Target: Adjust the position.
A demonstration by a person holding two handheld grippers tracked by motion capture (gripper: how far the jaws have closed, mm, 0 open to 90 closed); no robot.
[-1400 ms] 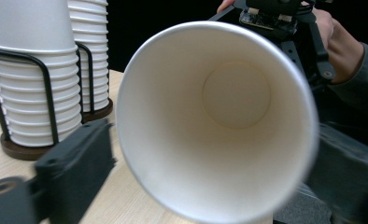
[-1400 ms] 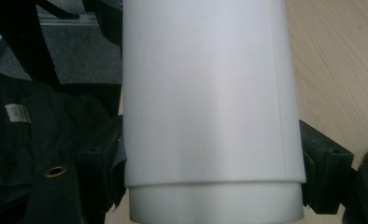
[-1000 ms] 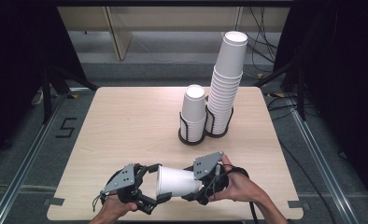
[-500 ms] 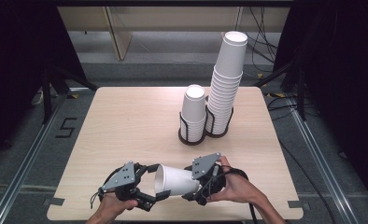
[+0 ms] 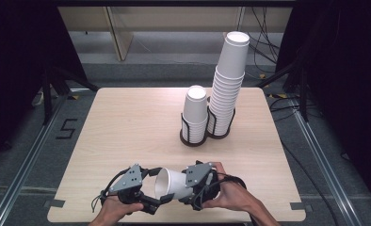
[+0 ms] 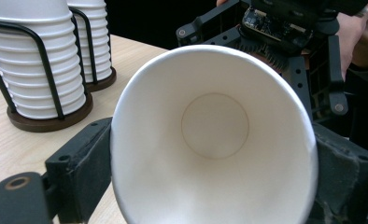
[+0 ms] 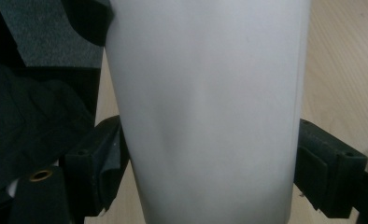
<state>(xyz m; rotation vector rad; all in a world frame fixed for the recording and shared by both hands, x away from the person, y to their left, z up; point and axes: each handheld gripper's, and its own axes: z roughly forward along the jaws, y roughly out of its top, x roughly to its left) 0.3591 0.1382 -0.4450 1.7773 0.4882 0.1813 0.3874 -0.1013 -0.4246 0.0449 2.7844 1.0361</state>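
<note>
A white paper cup [image 5: 172,184] lies on its side just above the table's front edge, its mouth facing left. My left gripper [image 5: 157,186] is shut on the rim end. In the left gripper view its jaws press both sides of the cup [image 6: 215,140], having just closed in on it and then eased slightly. My right gripper [image 5: 188,188] holds the base end. In the right gripper view both black jaws touch the cup's wall [image 7: 210,116]. A hand holds each gripper.
On the wooden table [image 5: 127,122], two wire holders stand at the back right. One holds a short stack of cups [image 5: 194,115], the other a tall leaning stack [image 5: 228,84]. Both stacks [image 6: 28,60] show in the left gripper view. Cables lie on the floor around.
The left gripper's jaws have closed onto the cup's rim. Both hands and the cup have stayed in about the same place.
</note>
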